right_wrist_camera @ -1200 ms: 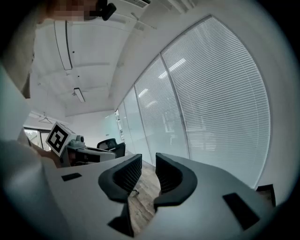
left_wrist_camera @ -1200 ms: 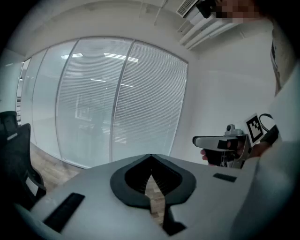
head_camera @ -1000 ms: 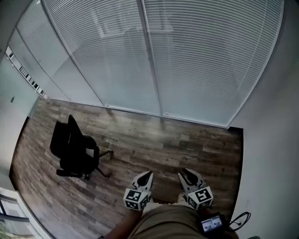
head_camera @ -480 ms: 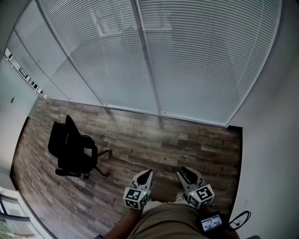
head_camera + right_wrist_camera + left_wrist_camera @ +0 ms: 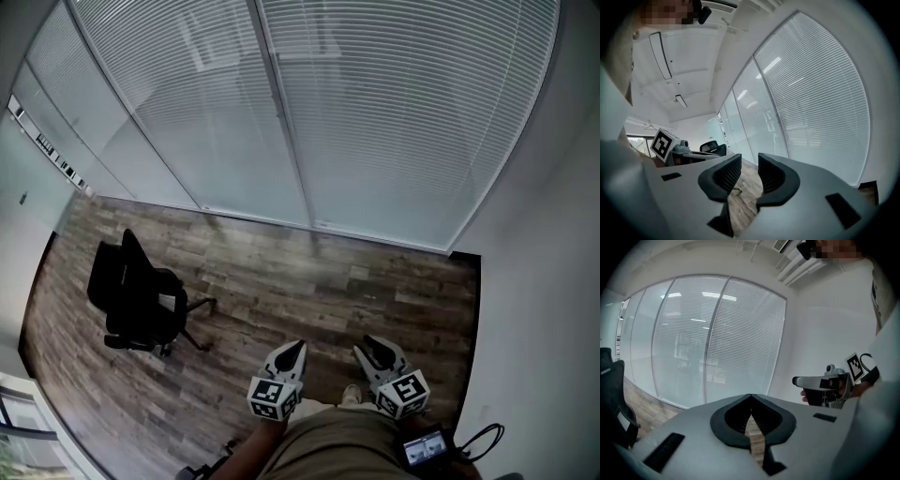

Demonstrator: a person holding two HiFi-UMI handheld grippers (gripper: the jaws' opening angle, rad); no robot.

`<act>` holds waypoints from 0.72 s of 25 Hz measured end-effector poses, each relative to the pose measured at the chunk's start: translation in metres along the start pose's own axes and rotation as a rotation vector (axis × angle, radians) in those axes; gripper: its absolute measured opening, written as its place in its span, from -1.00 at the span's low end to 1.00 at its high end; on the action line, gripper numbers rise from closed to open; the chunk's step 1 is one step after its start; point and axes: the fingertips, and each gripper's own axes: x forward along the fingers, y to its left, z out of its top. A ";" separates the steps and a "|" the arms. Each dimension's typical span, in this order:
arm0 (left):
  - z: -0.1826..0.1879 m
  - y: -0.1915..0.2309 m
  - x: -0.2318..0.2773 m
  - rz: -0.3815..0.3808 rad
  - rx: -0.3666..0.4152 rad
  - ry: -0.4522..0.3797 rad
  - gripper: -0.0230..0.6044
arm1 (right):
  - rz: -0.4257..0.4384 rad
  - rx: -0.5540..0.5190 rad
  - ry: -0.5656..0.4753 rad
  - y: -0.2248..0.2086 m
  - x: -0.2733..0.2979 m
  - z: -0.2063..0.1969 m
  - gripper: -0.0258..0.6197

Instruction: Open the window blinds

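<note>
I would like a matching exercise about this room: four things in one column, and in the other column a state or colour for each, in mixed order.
Things:
1. left gripper
2. right gripper
3. office chair
4. window blinds

States:
a. black
b. jaws apart, nothing between them
c. lowered, covering the glass
d. jaws together

Pairs: 1-d; 2-b; 3-a; 4-c

Window blinds (image 5: 394, 112): white horizontal slats, lowered the full height of the glazing, with the bottom edge down at the wood floor (image 5: 309, 281). Slats were tilted shut, and only faint shapes showed through. A vertical mullion (image 5: 279, 112) split them into side-by-side panels. The run ended at the right-hand wall (image 5: 553, 234).
</note>
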 end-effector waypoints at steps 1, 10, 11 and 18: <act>-0.001 -0.005 0.003 0.000 0.000 0.000 -0.88 | 0.001 0.000 0.003 -0.004 -0.003 -0.001 -0.62; 0.003 -0.012 0.033 0.008 -0.010 0.017 -0.88 | -0.006 0.016 0.010 -0.041 -0.001 0.002 -0.62; 0.005 -0.011 0.037 0.006 -0.008 0.015 -0.88 | -0.007 0.019 0.011 -0.044 0.003 0.002 -0.62; 0.023 0.034 0.071 -0.018 -0.001 0.008 -0.88 | -0.025 0.021 0.020 -0.060 0.056 0.010 -0.61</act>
